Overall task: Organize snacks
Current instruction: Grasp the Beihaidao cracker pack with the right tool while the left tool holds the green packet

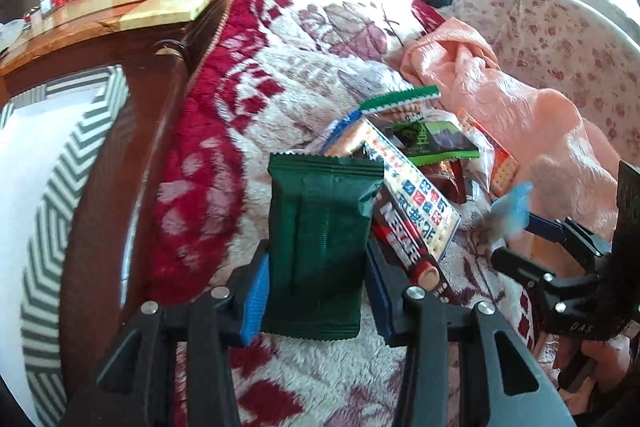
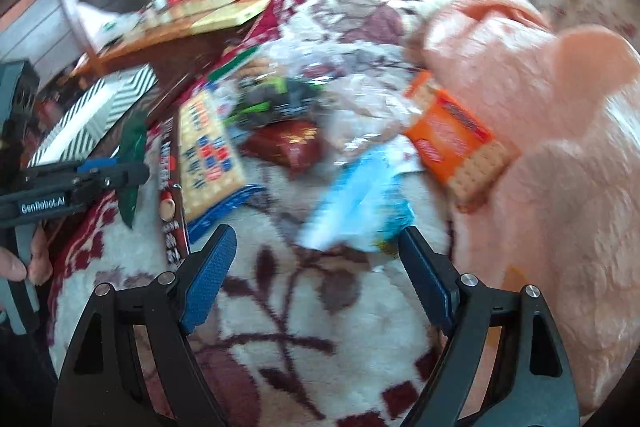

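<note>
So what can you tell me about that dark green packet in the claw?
The dark green packet is a flat, sealed foil-like pouch with zigzag-cut top and bottom edges and a seam down its middle. It stands upright, pinched by its sides between the left claw's blue pads, lifted above the fluffy red-and-white blanket. No print shows.

- A packet stands upright between the left tongs, off the blanket.
- The snack pile lies on the blanket, behind and right of it.
- A box sits past the blanket's left edge.
- The right tongs hang over a pouch near the pile.
</note>
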